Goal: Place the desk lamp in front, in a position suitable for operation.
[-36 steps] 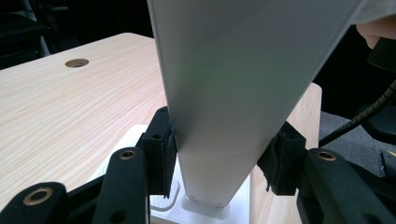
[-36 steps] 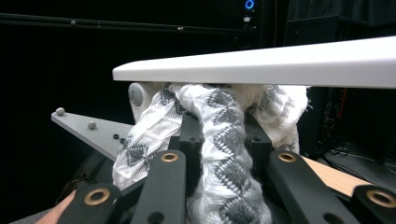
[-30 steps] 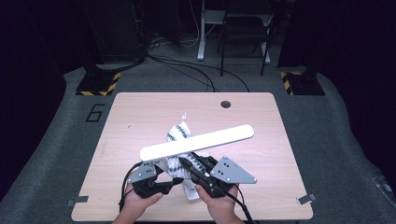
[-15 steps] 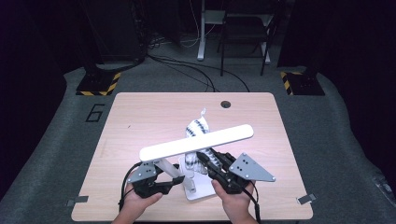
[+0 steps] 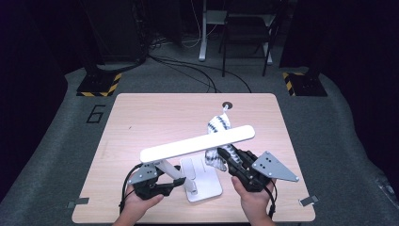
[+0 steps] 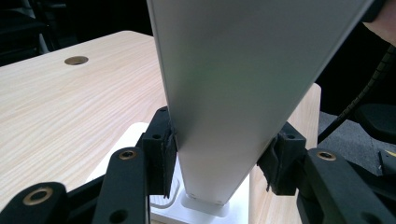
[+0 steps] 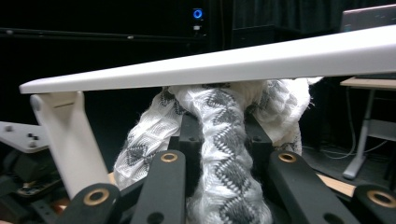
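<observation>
Gripping the white desk lamp [image 5: 197, 147] near the table's [image 5: 155, 117] front edge, the left gripper [image 5: 155, 181] clamps the lamp's flat arm between both pads. The right gripper [image 5: 235, 162] is closed on a patterned cloth [image 5: 219, 127], pressed up against the lamp head's underside.

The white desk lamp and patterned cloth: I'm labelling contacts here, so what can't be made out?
- High view: where the black-and-white patterned cloth meets the white desk lamp's light bar; the bar covers it.
- Left gripper view: the lamp's flat white base, cut by the bottom edge.
- Right gripper view: the right gripper's pads, wrapped in cloth.
</observation>
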A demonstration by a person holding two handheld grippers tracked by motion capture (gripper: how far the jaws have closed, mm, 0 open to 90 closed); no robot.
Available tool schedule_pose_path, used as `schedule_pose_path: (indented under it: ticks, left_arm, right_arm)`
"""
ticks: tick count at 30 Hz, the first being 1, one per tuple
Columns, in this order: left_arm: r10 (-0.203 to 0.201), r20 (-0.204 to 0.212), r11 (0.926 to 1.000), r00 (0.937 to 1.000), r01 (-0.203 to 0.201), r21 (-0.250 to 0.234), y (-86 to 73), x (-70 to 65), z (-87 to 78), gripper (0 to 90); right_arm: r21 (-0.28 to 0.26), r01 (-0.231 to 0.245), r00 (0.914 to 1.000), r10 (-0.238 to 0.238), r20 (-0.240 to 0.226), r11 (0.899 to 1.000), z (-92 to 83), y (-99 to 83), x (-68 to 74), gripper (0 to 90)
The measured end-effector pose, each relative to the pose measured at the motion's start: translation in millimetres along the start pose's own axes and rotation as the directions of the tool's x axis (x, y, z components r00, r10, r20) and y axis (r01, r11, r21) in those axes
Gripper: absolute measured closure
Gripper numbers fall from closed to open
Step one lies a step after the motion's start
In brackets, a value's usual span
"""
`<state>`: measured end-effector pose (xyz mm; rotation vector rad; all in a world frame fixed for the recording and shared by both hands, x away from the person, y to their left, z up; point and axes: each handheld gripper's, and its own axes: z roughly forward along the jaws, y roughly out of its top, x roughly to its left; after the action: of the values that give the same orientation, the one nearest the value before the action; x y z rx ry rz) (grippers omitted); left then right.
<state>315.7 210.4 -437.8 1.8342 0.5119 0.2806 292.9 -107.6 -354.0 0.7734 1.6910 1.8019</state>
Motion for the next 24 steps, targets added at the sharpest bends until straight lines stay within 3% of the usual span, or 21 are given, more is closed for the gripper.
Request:
schedule_pose_path:
  ticks: [12,19,24]
  left_arm:
    - [0.0,-0.002,1.0,1.0,0.0,0.003,0.0,0.5,-0.7,52.6]
    - [0.0,-0.002,1.0,1.0,0.0,0.004,0.1,0.4,-0.9,52.6]
    - [-0.001,-0.001,1.0,1.0,0.001,0.006,0.1,0.5,-0.9,52.6]
  right_arm:
    - [-0.012,0.026,0.9967,-0.024,0.077,1.0,-16.4,5.2,-25.0,74.5]
    - [0.004,0.06,0.995,-0.06,0.08,0.998,-22.3,8.4,-32.0,74.4]
    - [0.022,0.06,0.9971,-0.061,0.044,0.998,-25.7,11.8,-40.0,74.3]
